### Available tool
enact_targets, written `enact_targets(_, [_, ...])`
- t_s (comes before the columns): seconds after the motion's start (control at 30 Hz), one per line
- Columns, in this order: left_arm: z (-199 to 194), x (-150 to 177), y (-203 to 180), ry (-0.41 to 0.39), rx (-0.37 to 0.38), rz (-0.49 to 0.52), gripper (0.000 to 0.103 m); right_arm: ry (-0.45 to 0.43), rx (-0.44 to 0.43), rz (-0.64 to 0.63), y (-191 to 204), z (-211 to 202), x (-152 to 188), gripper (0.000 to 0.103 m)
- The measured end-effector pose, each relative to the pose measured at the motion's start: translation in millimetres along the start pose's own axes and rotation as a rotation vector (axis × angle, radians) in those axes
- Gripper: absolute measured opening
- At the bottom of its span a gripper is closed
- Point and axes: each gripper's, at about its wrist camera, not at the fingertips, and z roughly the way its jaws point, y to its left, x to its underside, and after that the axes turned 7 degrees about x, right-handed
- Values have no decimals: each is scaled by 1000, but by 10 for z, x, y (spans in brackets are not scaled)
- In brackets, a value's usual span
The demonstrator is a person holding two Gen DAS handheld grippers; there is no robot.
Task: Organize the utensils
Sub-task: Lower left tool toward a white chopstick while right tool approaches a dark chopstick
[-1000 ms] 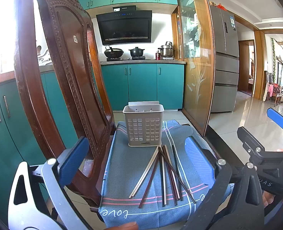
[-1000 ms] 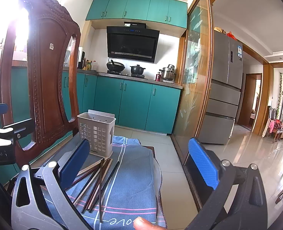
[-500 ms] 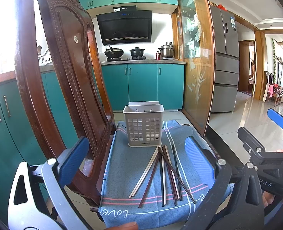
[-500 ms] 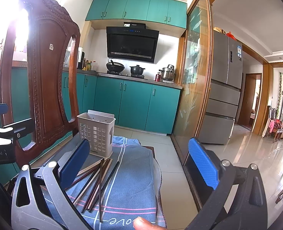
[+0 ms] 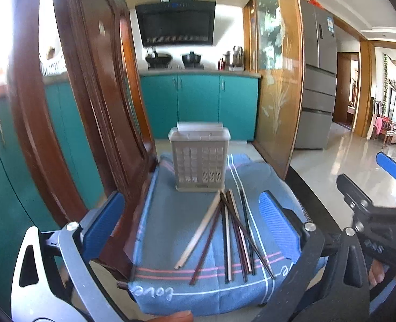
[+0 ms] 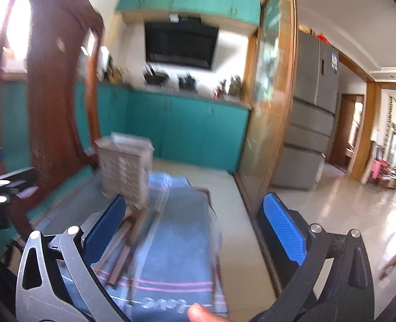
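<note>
Grey slotted holder (image 5: 199, 155) standing on blue cloth (image 5: 168, 222), contents indiscernible; chopsticks (image 5: 226, 234) lying fanned before it. Both tongs, left (image 5: 190, 228) and right (image 6: 195, 232), gaping empty, now advancing closer.

Bright daylight, blown-out glare upper left, fisheye-bent edges, right wrist view motion-blurred

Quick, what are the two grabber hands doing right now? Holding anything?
Left gripper: open, holding nothing.
Right gripper: open, holding nothing.
</note>
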Motion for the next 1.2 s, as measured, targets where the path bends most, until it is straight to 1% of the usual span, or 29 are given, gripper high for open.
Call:
enact_targets(0.03, [87,17,30,33,16,-19,100,45,14,-18,9,138,22,100])
enact_targets(0.07, [188,36,68,72,32,-41,100,101,8,-35,26,315,42,101])
enact_targets(0.1, [314,59,108,117,47,-65,100,137,-2,-41,34,419,60,101])
enact_targets(0.17, [526,96,160,178,68,-89,100,232,-51,-47,49,739,111,101])
enact_targets(0.23, [745,112,182,227,68,-79,100,279,-78,-67,102,952,145,100])
enact_targets(0.3, [979,93,197,279,72,-52,99,347,-101,-99,191,1209,187,87])
enact_targets(0.33, [1134,74,198,324,77,-38,93,400,-134,-113,254,1374,206,74])
enact_targets(0.37, [1248,68,192,359,82,-32,82,447,-163,-117,308,1517,205,67])
enact_targets(0.4, [1433,32,209,413,95,-32,70,480,-193,-104,359,1651,186,63])
enact_targets(0.43, [1541,11,201,439,103,-31,63,500,-217,-90,409,1743,185,57])
enact_targets(0.47, [1713,-30,199,475,121,-19,54,529,-243,-78,444,1857,164,51])
enact_targets(0.5, [1824,-52,180,498,131,-3,49,563,-275,-74,504,1983,142,49])
enact_targets(0.53, [1942,-72,158,517,139,19,48,614,-333,-64,593,2146,119,48])
enact_targets(0.57, [2067,-81,141,531,142,41,45,647,-364,-50,660,2262,122,47])
enact_targets(0.63, [2265,-47,133,549,135,53,44,706,-389,-43,811,2469,127,47])
enact_targets(0.73, [2433,84,210,575,130,9,43,715,-388,-48,958,2603,177,47])
enact_targets(0.8, [2491,179,259,598,111,-20,43,726,-381,-46,985,2633,251,47])
enact_targets(0.83, [2494,209,269,597,107,-21,43,736,-381,-49,1009,2656,299,47])
enact_targets(0.9, [2484,241,268,591,84,7,43,746,-384,-59,1028,2674,373,46])
enact_targets(0.93, [2479,247,267,587,77,20,43,753,-386,-63,1056,2686,417,40])
enact_targets(0.97, [2470,251,261,583,74,30,43,733,-375,-71,1072,2676,431,32])
enact_targets(1.0, [2444,250,256,581,73,34,43,720,-374,-82,1087,2694,427,26])
enact_targets(1.03, [2420,247,254,581,73,32,43,716,-384,-84,1079,2683,436,19])
enact_targets(1.07, [2394,244,255,582,74,29,43,717,-393,-74,1064,2680,443,14])
enact_targets(1.13, [2374,260,248,583,71,28,46,719,-402,-56,1014,2670,448,13])
enact_targets(1.2, [2366,272,228,582,71,34,48,705,-385,-58,984,2673,427,13])
